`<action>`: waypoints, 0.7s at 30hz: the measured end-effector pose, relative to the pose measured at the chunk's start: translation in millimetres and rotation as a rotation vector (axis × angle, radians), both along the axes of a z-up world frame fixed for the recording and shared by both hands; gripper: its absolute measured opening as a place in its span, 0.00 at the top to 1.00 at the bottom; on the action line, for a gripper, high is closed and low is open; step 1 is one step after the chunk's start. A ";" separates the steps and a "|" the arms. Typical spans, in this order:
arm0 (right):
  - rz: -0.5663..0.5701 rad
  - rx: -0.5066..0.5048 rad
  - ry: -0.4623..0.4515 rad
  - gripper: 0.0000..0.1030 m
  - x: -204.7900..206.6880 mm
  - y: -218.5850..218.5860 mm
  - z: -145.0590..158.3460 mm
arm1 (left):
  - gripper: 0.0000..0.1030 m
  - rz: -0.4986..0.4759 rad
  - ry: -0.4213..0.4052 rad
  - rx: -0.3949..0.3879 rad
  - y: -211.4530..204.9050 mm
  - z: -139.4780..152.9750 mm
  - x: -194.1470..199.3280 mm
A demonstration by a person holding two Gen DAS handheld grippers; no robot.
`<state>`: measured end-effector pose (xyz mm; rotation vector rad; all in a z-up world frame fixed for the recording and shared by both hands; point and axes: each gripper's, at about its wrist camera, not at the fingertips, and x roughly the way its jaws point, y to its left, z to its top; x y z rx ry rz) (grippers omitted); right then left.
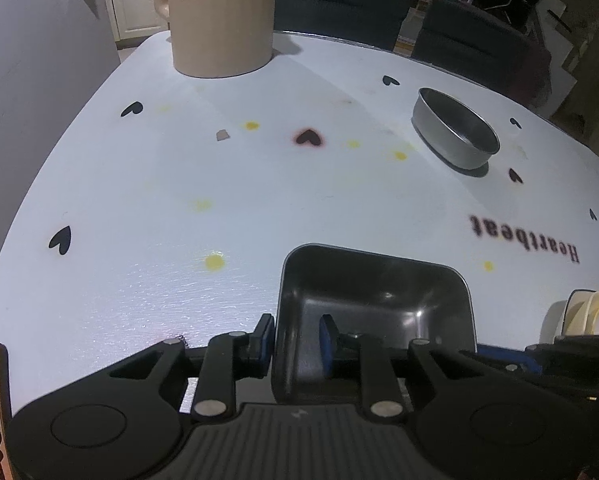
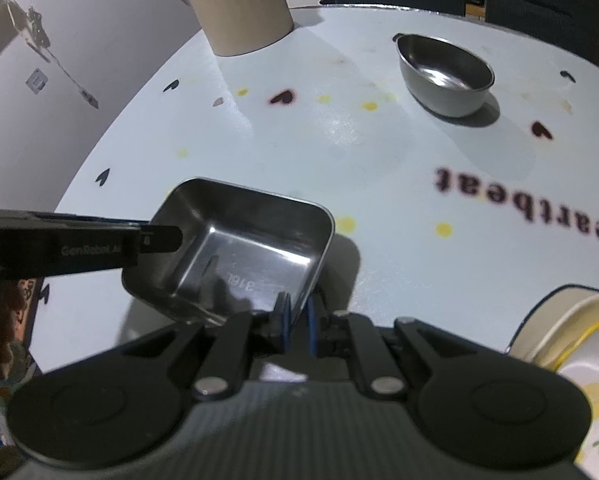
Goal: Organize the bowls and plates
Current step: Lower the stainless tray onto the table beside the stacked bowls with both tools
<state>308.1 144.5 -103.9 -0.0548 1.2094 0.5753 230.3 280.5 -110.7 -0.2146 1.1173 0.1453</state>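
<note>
Two grippers work one square steel dish [image 2: 235, 256] near the table [image 1: 147, 280] edge: right gripper [image 2: 297, 322], jaws nearly together, pinches the dish's near rim; left gripper [image 1: 295, 338] straddles the left wall w/ pads apart, not pressing. Round steel bowl [image 1: 455, 130] sits well apart, far side. Cream plates [image 2: 571, 344] at right.

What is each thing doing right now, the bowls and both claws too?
square tray: empty, tilted, pinched at its rim.
round bowl: upright, empty, on the table.
cream dishes: nested together.
beige jug: standing upright.
left claw: open around the tray's wall.
right claw: shut on the square tray.
</note>
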 end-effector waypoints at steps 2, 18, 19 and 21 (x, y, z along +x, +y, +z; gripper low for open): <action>-0.015 0.021 0.039 0.89 2.0 -2.4 -3.6 | 0.73 -0.003 0.000 -0.002 0.6 -0.4 -0.2; -0.070 0.029 0.037 0.65 2.8 -4.1 1.1 | 0.66 -0.011 0.023 0.009 1.2 -2.7 -1.3; -0.071 0.029 0.035 0.63 3.1 -4.8 3.4 | 0.63 -0.013 0.026 0.015 0.7 -2.5 -1.4; -0.072 0.023 0.026 0.58 1.5 -5.1 4.6 | 0.59 -0.017 0.029 0.020 -0.3 -2.0 -2.3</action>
